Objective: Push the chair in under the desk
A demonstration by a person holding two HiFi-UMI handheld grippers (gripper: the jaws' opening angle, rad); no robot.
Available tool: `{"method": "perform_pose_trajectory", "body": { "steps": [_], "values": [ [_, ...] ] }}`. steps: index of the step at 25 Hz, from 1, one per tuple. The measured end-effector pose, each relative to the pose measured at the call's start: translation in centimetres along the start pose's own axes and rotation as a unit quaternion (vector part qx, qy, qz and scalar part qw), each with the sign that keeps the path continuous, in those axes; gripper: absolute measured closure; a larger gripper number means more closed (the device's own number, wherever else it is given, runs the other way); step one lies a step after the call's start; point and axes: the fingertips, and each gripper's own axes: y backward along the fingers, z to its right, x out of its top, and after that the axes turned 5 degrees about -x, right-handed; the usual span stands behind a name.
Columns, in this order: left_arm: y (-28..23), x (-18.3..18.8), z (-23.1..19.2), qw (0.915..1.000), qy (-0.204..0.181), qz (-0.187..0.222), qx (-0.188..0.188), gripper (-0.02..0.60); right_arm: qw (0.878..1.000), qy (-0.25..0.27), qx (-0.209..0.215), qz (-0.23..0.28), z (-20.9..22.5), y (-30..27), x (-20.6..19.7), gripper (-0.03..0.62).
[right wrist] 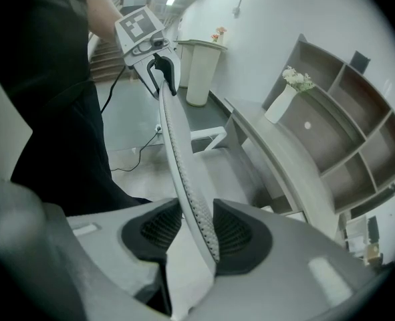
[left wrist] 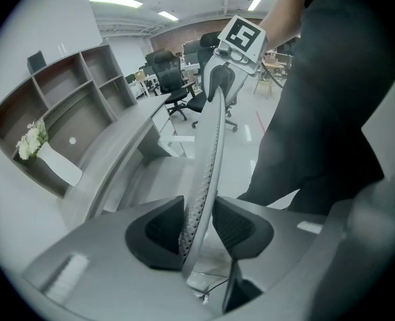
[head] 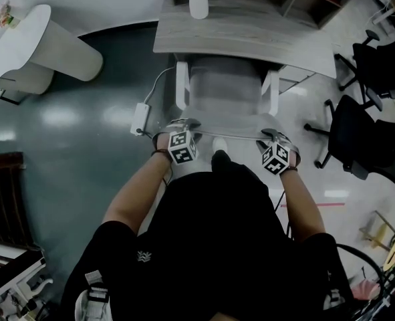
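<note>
Push forward evenly and squarely, jaws of the left gripper (left wrist: 198, 227) and right gripper (right wrist: 197, 236) each pinching the top rim of the white mesh-backed office chair (head: 224, 89), seat part-way beneath the near edge of the grey wooden counter (head: 250, 32), steering its armrests (head: 182, 85) clear.

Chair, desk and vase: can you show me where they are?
chair (head: 225, 89): head view, its middle, between the armrests.
desk (head: 250, 32): head view, a bare part of its top.
vase (head: 198, 5): head view, its white body.
</note>
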Motion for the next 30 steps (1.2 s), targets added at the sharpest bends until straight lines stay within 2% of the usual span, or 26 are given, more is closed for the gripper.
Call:
{"method": "perform_pose_trajectory", "body": {
  "steps": [30],
  "values": [
    [-2.3, 1.7, -11.0, 0.9996, 0.018, -0.008, 0.022, 0.436, 1.0, 0.015, 0.004, 0.019, 10.8, -4.4, 1.9, 0.445]
  ]
}}
